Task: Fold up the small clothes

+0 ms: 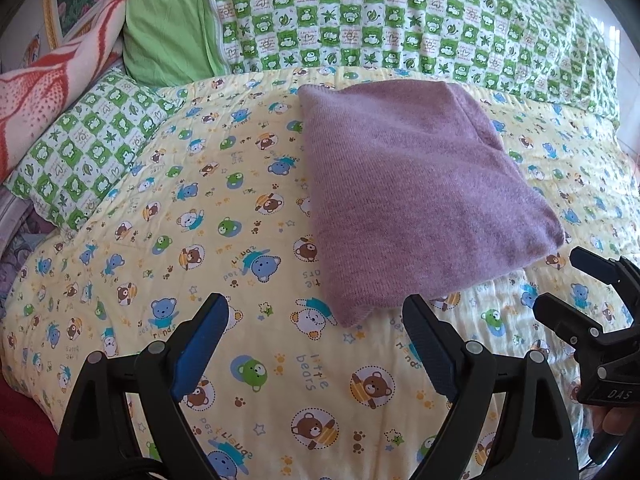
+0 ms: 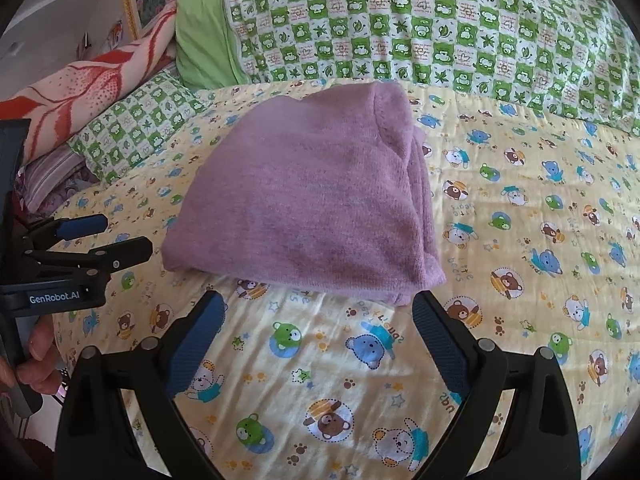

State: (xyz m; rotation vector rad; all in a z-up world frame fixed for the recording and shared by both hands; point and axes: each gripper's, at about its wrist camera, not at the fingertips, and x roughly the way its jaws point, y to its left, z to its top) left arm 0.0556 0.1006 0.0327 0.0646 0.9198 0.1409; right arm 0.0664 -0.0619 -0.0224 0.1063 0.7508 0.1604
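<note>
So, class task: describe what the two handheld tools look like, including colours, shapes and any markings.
Both the left tool and right tool have black plastic frames, curved arms with silver rivets and blue ribbed pads. One body reads "GenRobot.AI", the other "DAS".

- "GenRobot.AI" is being shown in white letters on the body of the left gripper (image 2: 118, 240), seen from the right wrist.
- "DAS" is being displayed on the right gripper (image 1: 560, 286).
- "little bears" is being repeated in print across the yellow bear-patterned quilt (image 1: 240, 240).

bare quilt (image 2: 320, 344) ahead, pillows (image 2: 400, 28) behind sweater (image 2: 312, 200)
</note>
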